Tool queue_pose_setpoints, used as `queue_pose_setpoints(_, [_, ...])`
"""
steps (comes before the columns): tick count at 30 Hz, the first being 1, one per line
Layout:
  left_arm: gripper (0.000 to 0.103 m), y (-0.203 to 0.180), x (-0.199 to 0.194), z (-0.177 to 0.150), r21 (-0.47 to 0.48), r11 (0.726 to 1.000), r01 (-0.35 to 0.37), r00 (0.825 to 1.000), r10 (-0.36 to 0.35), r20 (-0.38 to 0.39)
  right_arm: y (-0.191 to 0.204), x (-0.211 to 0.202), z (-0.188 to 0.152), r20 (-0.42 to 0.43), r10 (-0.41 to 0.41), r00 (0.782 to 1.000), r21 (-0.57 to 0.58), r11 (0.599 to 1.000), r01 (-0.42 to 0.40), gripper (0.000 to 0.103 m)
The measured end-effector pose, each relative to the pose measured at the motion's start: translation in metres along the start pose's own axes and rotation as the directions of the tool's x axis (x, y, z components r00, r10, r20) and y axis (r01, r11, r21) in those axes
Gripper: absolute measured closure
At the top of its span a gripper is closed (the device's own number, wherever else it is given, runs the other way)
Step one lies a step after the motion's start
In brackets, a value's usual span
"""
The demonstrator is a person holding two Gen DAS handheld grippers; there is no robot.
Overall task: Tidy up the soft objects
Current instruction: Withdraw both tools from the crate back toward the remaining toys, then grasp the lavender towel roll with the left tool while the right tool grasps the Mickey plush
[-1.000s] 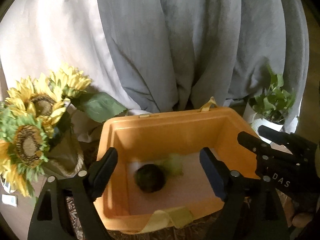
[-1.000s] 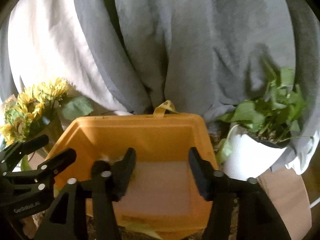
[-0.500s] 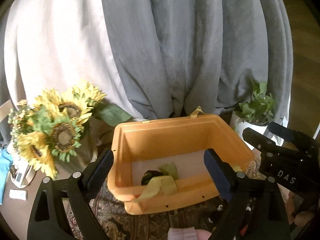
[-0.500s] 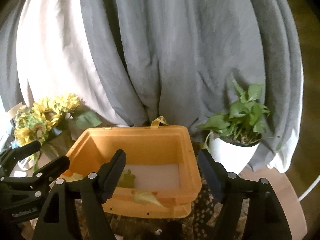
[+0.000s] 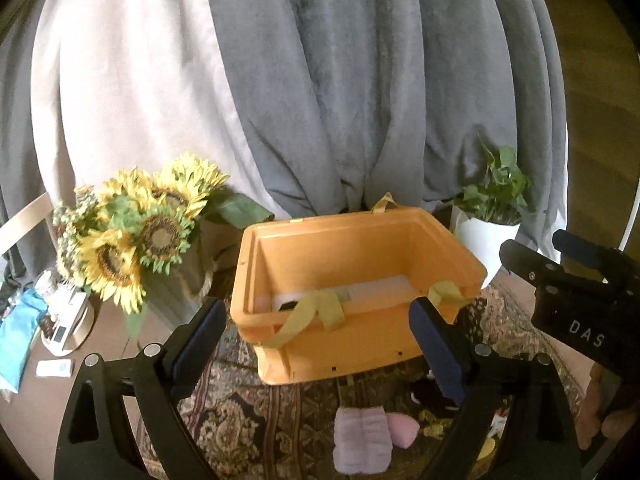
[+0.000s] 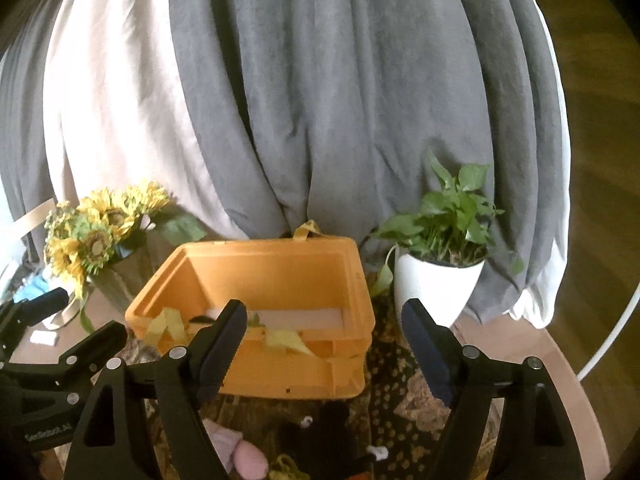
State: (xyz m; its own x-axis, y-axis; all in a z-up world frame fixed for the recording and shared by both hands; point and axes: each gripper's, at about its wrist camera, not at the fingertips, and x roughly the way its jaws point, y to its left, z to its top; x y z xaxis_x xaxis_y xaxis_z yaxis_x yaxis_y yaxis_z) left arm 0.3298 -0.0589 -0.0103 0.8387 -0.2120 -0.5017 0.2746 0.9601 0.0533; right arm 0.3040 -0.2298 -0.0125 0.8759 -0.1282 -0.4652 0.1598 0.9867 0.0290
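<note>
An orange bin (image 5: 360, 344) (image 6: 280, 376) stands on a patterned rug, with a dark soft thing (image 5: 289, 305) and some green on its white liner. My left gripper (image 5: 318, 340) hovers open in front of the bin, nothing between its fingers. My right gripper (image 6: 324, 344) is beside it, its jaws opening and empty; it also shows at the right edge of the left wrist view (image 5: 538, 246). On the rug below lie a folded pink cloth (image 5: 362, 440), a pink soft piece (image 5: 402, 430) (image 6: 248, 458) and a black plush (image 6: 320, 440).
Sunflowers (image 5: 132, 248) (image 6: 88, 240) stand left of the bin, and a plant in a white pot (image 5: 488, 236) (image 6: 436, 284) stands to its right. Grey and white curtains hang behind. Small items and a blue cloth (image 5: 16, 340) lie at far left.
Both grippers have drawn back and risen from over the bin, so it looks smaller and farther away. The right jaws have widened. Soft things on the rug have come into view.
</note>
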Motion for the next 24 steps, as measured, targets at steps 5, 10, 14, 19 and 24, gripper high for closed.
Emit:
queue_pose_setpoints(5, [0.008,-0.003,-0.011,-0.016,0.003,1.000,-0.021,1.000,0.021,-0.008,-0.002,-0.007,-0.013,-0.018,0.011,1.000,-0.019,1.000,-0.011,0.023])
queue_pose_setpoints(10, [0.008,-0.008,-0.016,-0.035,0.018,0.999,-0.036,0.999,0.037,-0.038,-0.003,-0.009,-0.028,-0.052,0.027,0.998,-0.042,0.999,-0.029,0.023])
queue_pose_setpoints(14, [0.008,-0.013,-0.015,-0.050,0.015,0.999,-0.032,0.996,0.033,-0.083,-0.006,-0.008,-0.043,-0.094,0.040,0.995,-0.050,0.998,-0.045,0.023])
queue_pose_setpoints(19, [0.008,-0.019,-0.010,-0.070,0.011,1.000,-0.024,0.989,0.025,-0.148,-0.008,-0.001,-0.062,-0.160,0.059,0.985,-0.067,0.995,-0.071,0.023])
queue_pose_setpoints(24, [0.008,-0.023,-0.002,-0.087,0.007,1.000,-0.013,0.977,0.014,-0.214,-0.009,0.009,-0.076,-0.211,0.066,0.975,-0.088,0.992,-0.086,0.023])
